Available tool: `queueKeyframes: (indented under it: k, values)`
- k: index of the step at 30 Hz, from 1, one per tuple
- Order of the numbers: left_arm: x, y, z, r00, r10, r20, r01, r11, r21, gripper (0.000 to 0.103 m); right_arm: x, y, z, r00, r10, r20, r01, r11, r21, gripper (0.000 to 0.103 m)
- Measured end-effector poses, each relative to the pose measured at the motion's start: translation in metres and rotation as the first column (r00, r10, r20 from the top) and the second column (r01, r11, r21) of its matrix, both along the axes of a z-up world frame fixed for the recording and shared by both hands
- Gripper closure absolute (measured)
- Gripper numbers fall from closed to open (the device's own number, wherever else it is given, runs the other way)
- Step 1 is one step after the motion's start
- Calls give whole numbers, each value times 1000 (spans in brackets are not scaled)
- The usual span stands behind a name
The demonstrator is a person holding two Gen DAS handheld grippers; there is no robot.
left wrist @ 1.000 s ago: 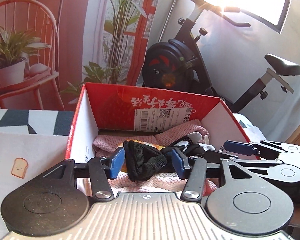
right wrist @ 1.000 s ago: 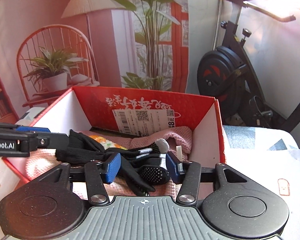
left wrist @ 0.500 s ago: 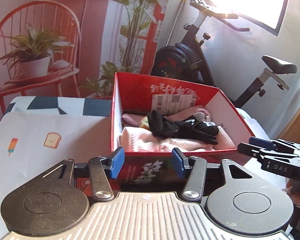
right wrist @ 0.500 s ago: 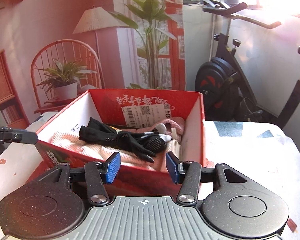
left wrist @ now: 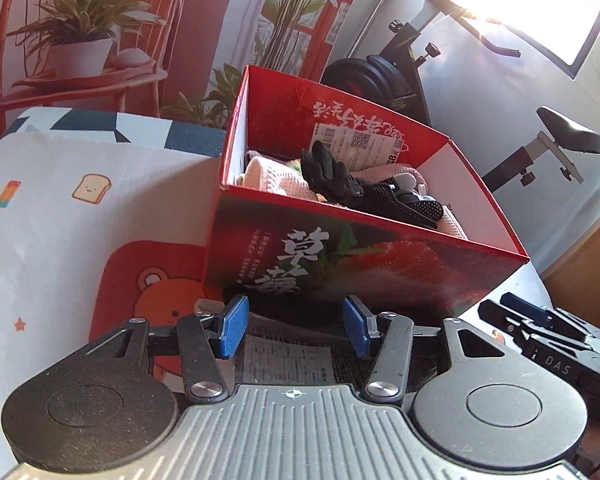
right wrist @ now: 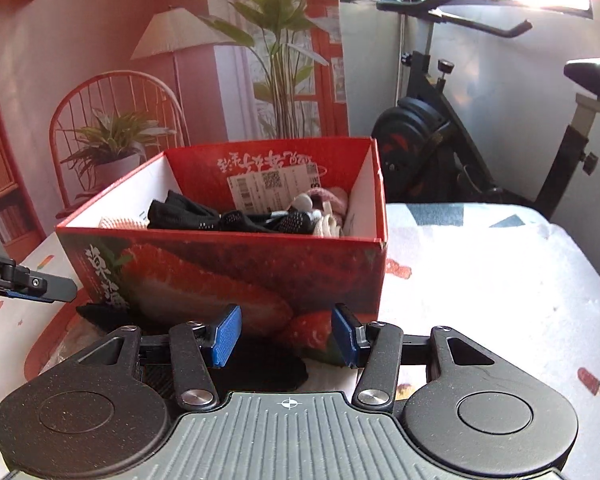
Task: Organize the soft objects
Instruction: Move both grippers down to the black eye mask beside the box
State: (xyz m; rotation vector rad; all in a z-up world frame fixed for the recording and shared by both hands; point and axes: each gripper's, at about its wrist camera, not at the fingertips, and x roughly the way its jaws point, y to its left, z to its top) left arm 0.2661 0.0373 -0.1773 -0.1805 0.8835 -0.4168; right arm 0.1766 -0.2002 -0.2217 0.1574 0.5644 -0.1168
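A red strawberry-print box [left wrist: 260,248] [right wrist: 220,272] stands on the table. Inside, black gloves [left wrist: 340,184] [right wrist: 204,216] lie across pink cloth [left wrist: 276,178] [right wrist: 332,199]. My left gripper [left wrist: 295,326] hangs in front of the box's near wall, open and empty, over a clear labelled packet [left wrist: 288,360]. Just before the same wall, my right gripper [right wrist: 285,336] is open with nothing between its blue pads; a black soft item [right wrist: 260,364] lies on the table under it. Each gripper shows at the edge of the other's view: the right gripper [left wrist: 540,332] and the left gripper [right wrist: 28,280].
The box rests partly on a red bear mat [left wrist: 148,280] over a white printed tablecloth [right wrist: 480,280]. An exercise bike [right wrist: 428,132] stands behind the table at the right. A red chair with a potted plant [left wrist: 80,52] is at the back left.
Both grippers drew back out of the box and sank in front of its near wall. The black gloves that lay between their fingers now rest inside the box.
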Motion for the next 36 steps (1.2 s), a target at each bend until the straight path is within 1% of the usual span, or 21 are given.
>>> queueKeyframes:
  k: [3, 5, 7, 10, 12, 14, 15, 16, 17, 18, 20, 24, 26, 28, 30, 32, 36]
  values:
    - [2, -4, -10, 999, -14, -34, 13, 999, -37, 48, 5, 4, -13, 999, 8, -32, -7, 1000, 30, 56]
    - [4, -8, -16, 998, -30, -53, 28, 999, -40, 48, 8, 8, -23, 999, 15, -51, -12, 998, 54, 55]
    - [6, -11, -22, 997, -23, -70, 20, 999, -45, 48, 10, 10, -29, 998, 18, -65, -13, 997, 78, 54]
    - [12, -9, -31, 994, -4, -107, -6, 996, -89, 48, 13, 12, -38, 996, 19, -83, -11, 995, 98, 54]
    - [15, -10, -36, 992, 1, -123, -14, 994, -104, 48, 12, 12, -43, 995, 21, -95, -10, 994, 109, 54]
    - [17, -13, -40, 992, -2, -129, -12, 994, -110, 51, 12, 11, -48, 994, 18, -105, -5, 993, 122, 53]
    - [18, -13, -41, 992, -3, -127, -11, 994, -113, 54, 11, 10, -49, 994, 16, -108, -2, 992, 128, 53]
    - [18, -14, -42, 993, -7, -121, -7, 993, -119, 73, 10, 10, -50, 994, 14, -108, 1, 991, 133, 52]
    - [18, -15, -42, 993, -20, -118, 5, 992, -125, 84, 9, 9, -51, 994, 13, -108, 3, 990, 141, 52]
    - [17, -16, -42, 994, -29, -110, 14, 992, -127, 85, 9, 8, -52, 994, 14, -108, 3, 988, 151, 52]
    - [12, -19, -37, 996, -46, -74, 38, 993, -112, 92, 7, 6, -53, 994, 16, -110, 3, 985, 171, 52]
    - [-3, -26, -19, 996, -91, -1, 91, 992, -92, 96, 4, 3, -53, 994, 11, -110, 11, 979, 204, 52]
    - [-12, -28, -12, 994, -107, 23, 109, 990, -85, 96, 2, 2, -53, 994, 7, -106, 16, 976, 215, 52]
    - [-20, -27, -7, 992, -121, 36, 124, 988, -95, 96, -1, 2, -51, 995, 4, -99, 18, 974, 225, 52]
    - [-29, -25, -5, 991, -130, 33, 133, 985, -112, 96, -5, 2, -49, 996, 4, -91, 18, 972, 234, 52]
    - [-37, -22, -8, 991, -133, 14, 134, 982, -130, 96, -8, 2, -48, 996, 5, -84, 16, 969, 245, 52]
    - [-55, -12, -23, 990, -136, -34, 129, 980, -149, 96, -17, 2, -48, 997, 9, -80, 11, 966, 256, 52]
